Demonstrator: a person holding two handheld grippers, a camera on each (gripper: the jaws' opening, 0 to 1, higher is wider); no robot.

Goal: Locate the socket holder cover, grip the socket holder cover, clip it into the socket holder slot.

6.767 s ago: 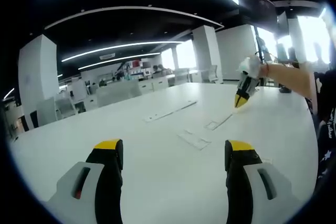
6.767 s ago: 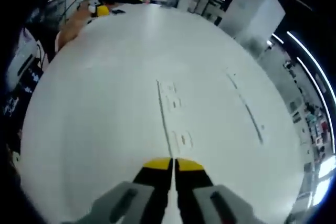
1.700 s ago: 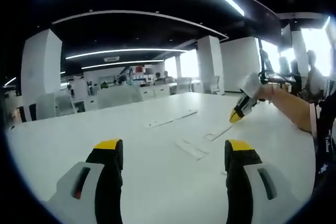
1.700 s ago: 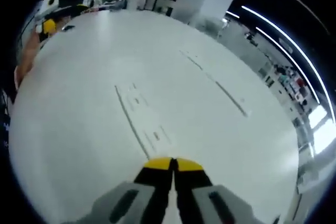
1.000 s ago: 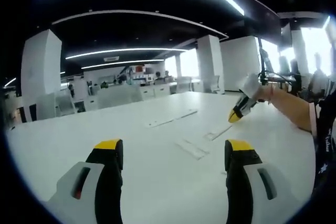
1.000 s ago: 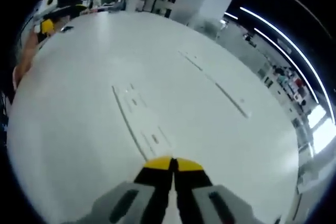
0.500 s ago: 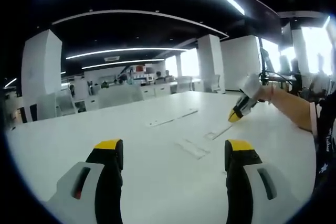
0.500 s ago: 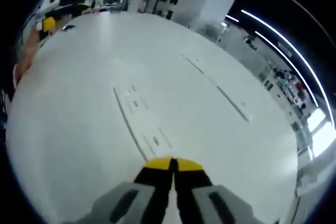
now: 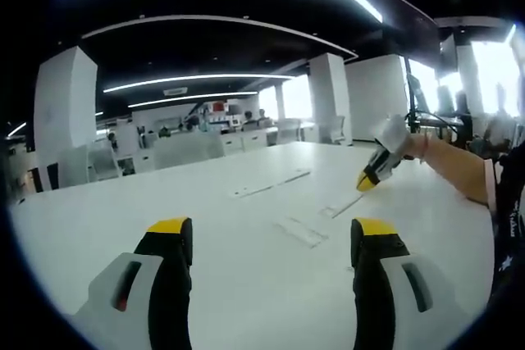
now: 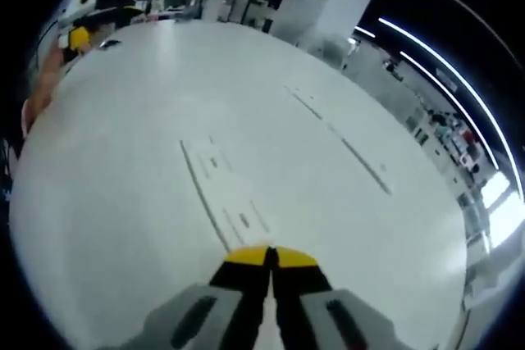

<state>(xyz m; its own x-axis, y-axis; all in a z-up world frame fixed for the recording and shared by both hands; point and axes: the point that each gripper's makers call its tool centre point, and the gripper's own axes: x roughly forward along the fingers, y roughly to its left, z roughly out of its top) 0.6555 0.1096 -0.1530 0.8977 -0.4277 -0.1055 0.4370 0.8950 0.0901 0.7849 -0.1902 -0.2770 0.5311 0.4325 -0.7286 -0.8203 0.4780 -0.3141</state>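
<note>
A: On the big white table [image 9: 205,202], count what's there. One table, spans both views.

B: Flat white pieces next. Left gripper view: one long strip farther out [image 9: 269,184], one socket holder [image 9: 301,232] nearer, one narrow socket holder cover [image 9: 343,206] just right of it. Three pieces, all flat on the table, apart from each other.

A: Right gripper view?

B: Same holder with its slots [image 10: 231,198] straight ahead of the jaws, a thin line along its left edge, can't tell if that is the cover. Long strip [image 10: 340,142] off to the right, well apart.

A: Grippers?

B: Two. Left gripper [image 9: 271,235]: jaws spread wide, nothing between them, above the table near the holder. Right gripper [image 10: 269,256]: yellow tips pressed together, gripping nothing, just short of the holder's near end.

A: What differs between views?

B: Left gripper view catches the right gripper [image 9: 372,176] from the side, tilted tip-down over the cover, with a forearm [image 9: 455,170] behind it. Also the office background: white pillars, ceiling light strips, desks, windows. Right gripper view catches the left gripper [image 10: 76,33] at the far top left, small, with an arm [image 10: 39,92] along the table edge.
</note>
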